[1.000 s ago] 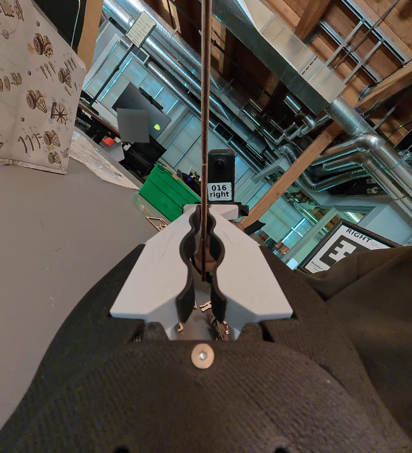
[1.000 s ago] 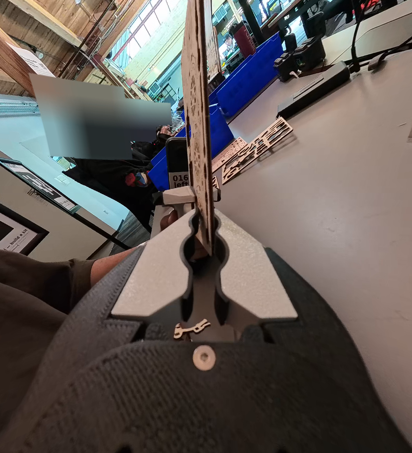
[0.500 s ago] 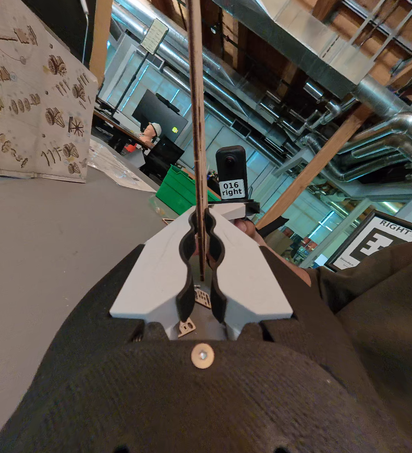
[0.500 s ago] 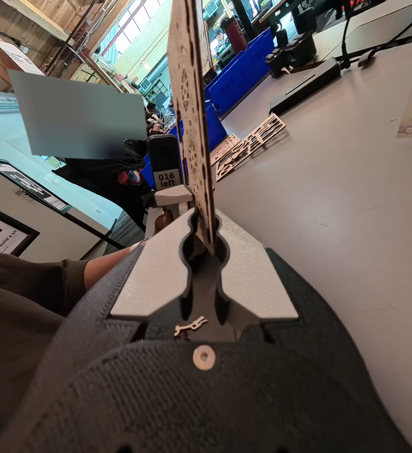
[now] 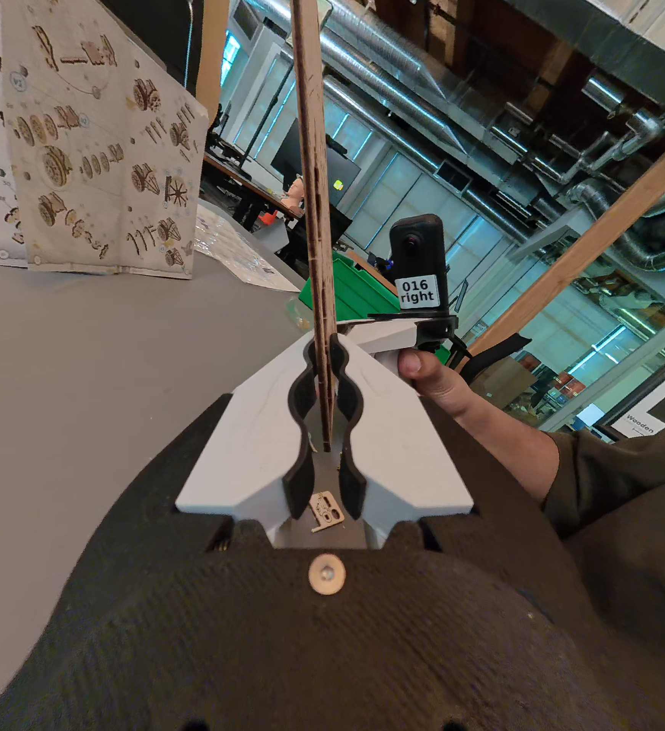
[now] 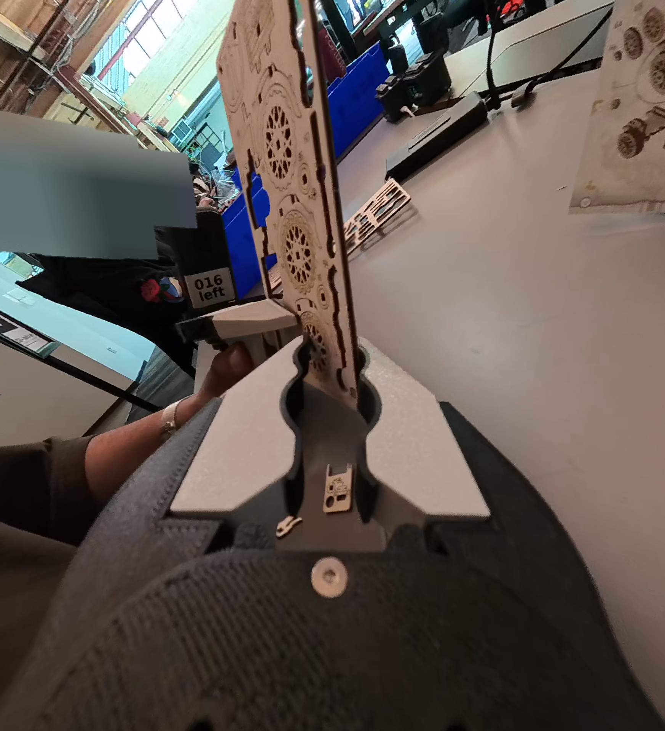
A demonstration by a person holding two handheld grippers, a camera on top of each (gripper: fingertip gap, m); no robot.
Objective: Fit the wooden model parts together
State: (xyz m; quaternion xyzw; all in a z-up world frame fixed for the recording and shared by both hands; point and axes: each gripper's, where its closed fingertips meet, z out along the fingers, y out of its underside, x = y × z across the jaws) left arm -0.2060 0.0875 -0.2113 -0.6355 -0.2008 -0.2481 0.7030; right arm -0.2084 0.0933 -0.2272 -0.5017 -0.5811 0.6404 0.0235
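Left tool (image 5: 324, 358) squeezed tight on thin flat wooden sheet of cut-out wheel parts (image 5: 315, 190), standing up on edge. Right tool (image 6: 332, 358) closed on same sheet (image 6: 303, 221) from other side. Tiny loose wooden piece (image 6: 338, 490) below, on grey worktop (image 6: 520, 316).

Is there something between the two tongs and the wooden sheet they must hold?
Nothing visible stands between. The left tongs are shut on the wooden sheet, pads against its faces. The right tongs hold the same sheet too. Only small loose wooden pieces lie below, apart from it.
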